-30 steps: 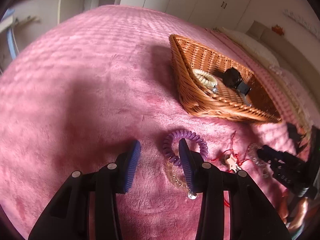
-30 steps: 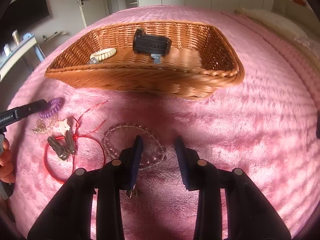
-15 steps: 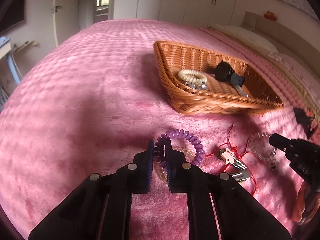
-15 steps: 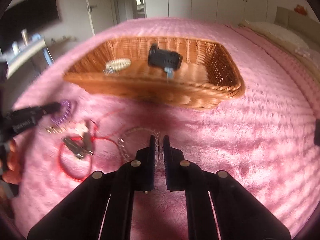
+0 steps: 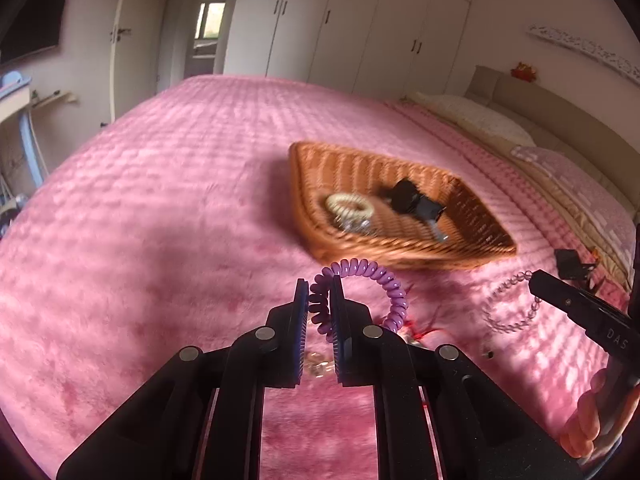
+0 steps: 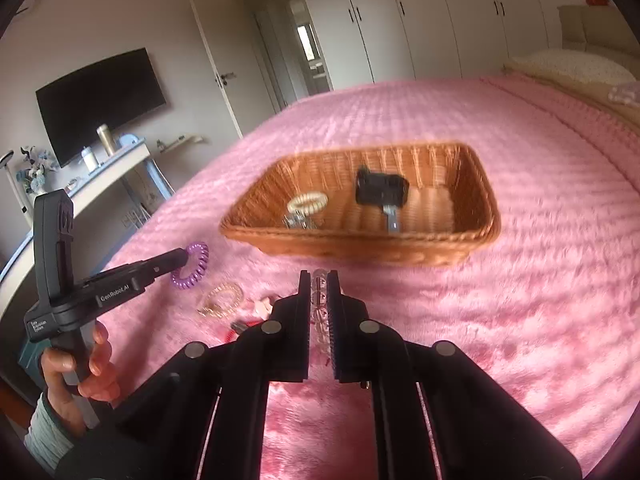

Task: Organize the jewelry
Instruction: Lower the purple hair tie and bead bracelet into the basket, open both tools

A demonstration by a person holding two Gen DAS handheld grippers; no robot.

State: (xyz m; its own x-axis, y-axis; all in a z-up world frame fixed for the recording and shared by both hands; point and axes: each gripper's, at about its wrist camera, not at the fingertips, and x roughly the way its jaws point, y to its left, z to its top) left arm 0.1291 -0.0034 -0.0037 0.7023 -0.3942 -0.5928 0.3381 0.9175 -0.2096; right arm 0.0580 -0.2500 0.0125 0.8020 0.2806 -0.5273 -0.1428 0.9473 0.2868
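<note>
Both tools clamped: left purple coil, right clear beads; pink bedspread.

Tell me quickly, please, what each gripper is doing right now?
Left gripper: shut on the purple spiral bracelet.
Right gripper: shut on the clear bead bracelet.

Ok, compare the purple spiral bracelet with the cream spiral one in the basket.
The purple spiral bracelet is pinched in the left gripper and lifted off the pink bedspread; the cream spiral bracelet lies loose on the floor of the wicker basket, touched by no gripper. The purple one stands on edge, while the cream one lies flat. They differ in colour. Both are coiled, closed loops.
</note>
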